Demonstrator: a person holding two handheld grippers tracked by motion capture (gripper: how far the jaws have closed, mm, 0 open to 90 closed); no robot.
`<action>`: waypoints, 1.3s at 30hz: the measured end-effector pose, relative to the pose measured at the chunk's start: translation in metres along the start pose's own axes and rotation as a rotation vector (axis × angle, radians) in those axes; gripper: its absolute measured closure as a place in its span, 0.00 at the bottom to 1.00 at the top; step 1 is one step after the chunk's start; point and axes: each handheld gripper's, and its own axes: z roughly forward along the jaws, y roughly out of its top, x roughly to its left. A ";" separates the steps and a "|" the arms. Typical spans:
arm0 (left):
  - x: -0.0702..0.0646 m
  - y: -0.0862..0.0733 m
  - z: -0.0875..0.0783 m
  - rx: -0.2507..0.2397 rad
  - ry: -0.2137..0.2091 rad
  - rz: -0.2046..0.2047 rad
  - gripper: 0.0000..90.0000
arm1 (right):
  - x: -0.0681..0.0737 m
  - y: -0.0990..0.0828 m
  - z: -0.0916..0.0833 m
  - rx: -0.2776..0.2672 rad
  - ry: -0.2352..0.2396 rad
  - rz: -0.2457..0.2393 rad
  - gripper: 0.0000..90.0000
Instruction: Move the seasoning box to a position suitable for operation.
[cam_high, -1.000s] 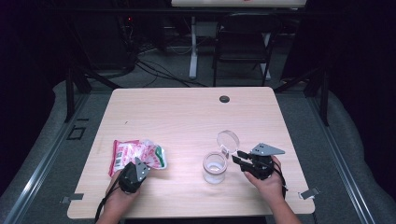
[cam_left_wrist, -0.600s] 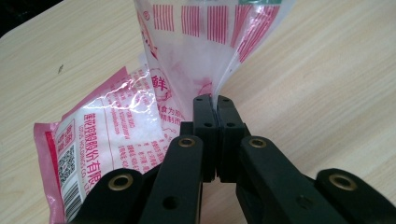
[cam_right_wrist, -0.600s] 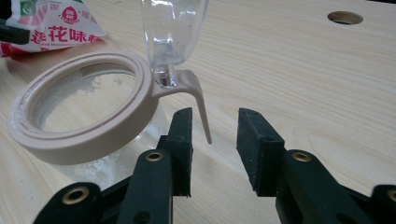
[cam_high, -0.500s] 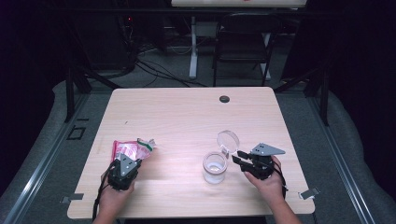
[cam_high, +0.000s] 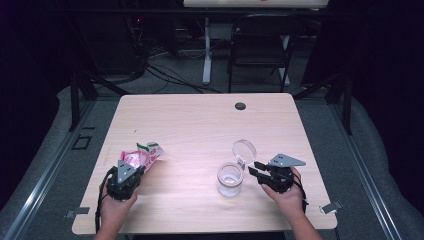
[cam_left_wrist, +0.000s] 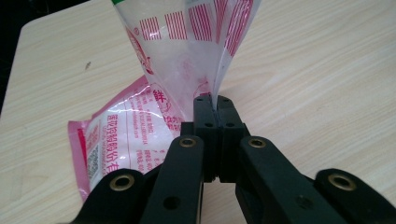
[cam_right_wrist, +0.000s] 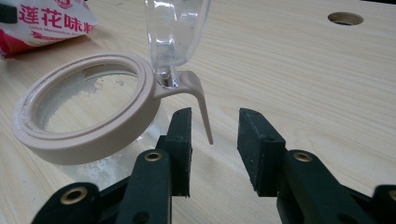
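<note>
A pink and white plastic snack bag (cam_high: 145, 152) lies at the table's front left, one end pulled up off the wood. My left gripper (cam_high: 136, 169) is shut on that raised clear edge; in the left gripper view the jaws (cam_left_wrist: 215, 100) pinch the film of the bag (cam_left_wrist: 187, 46). A clear jar (cam_high: 230, 180) with a beige rim (cam_right_wrist: 84, 135) stands at the front middle, its hinged clear lid (cam_high: 244, 150) flipped up. My right gripper (cam_high: 256, 169) is just right of the jar and open (cam_right_wrist: 215, 122). The rim's beige clasp tab (cam_right_wrist: 201, 105) hangs between the jaws, untouched.
A dark round cable hole (cam_high: 240, 106) sits near the table's far edge. Bare wood (cam_high: 200, 130) spreads between the bag and the jar. A black chair (cam_high: 262, 45) and cables stand on the floor beyond the table.
My left gripper has moved left and up with the bag's edge in it, so the bag went from lying flat to partly lifted. The right gripper and the jar have stayed put.
</note>
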 end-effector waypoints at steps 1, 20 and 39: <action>0.001 0.001 -0.001 0.003 0.002 0.001 1.00 | 0.000 0.000 0.000 -0.004 -0.001 0.005 0.73; 0.016 0.020 -0.013 0.011 -0.008 -0.009 1.00 | -0.003 -0.001 -0.002 -0.014 -0.001 0.025 0.73; 0.031 0.050 -0.024 0.014 0.044 0.019 1.00 | -0.003 -0.001 -0.005 -0.023 -0.002 0.038 0.73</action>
